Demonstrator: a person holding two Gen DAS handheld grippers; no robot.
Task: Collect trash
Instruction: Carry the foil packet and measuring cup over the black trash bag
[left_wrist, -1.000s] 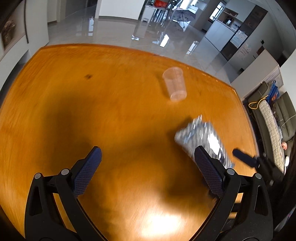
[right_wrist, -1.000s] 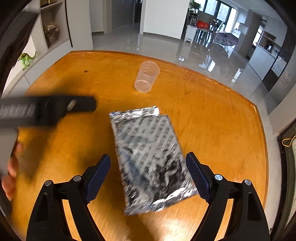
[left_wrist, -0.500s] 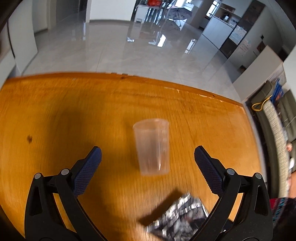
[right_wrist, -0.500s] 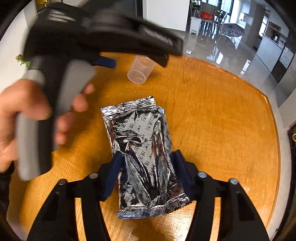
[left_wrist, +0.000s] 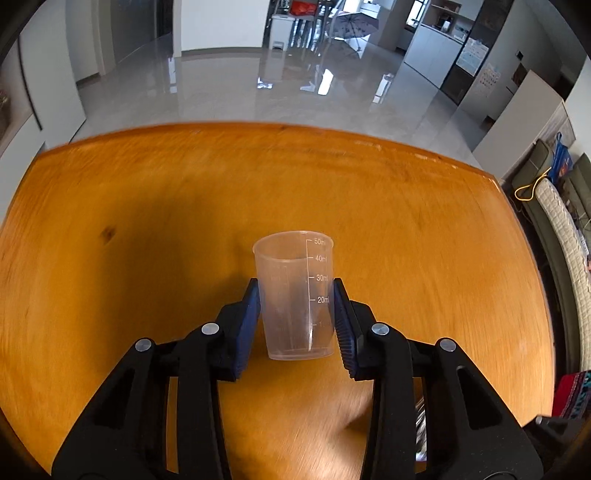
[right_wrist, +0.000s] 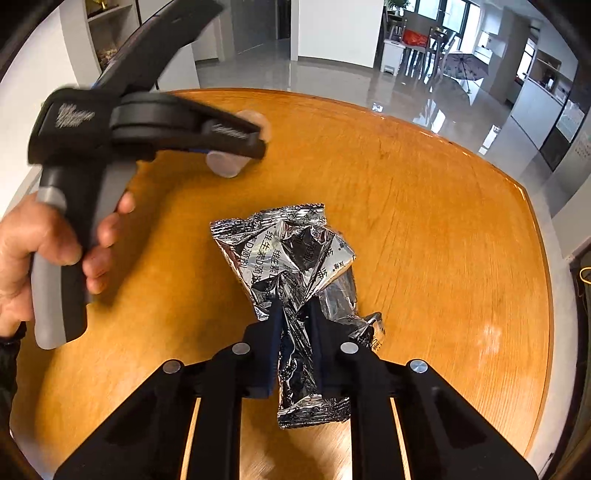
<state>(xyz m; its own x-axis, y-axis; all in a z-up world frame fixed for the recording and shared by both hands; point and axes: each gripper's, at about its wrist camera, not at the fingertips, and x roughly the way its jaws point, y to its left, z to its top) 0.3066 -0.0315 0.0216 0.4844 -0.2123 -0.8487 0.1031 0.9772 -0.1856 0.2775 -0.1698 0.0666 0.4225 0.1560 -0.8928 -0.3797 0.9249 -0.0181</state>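
the orange wooden table (left_wrist: 147, 206) is carrying everything. the right gripper (right_wrist: 293, 314) is closing on the crumpled foil packet (right_wrist: 284, 254), pinching it. the left gripper (left_wrist: 297, 299) is closing around the clear measuring cup (left_wrist: 293, 295), pads touching its sides.

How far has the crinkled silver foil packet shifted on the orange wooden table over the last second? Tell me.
Cannot tell. The silver foil packet looks crumpled now, pinched between the closing right gripper jaws, but the camera moved too, so any slide across the orange wooden table is unclear.
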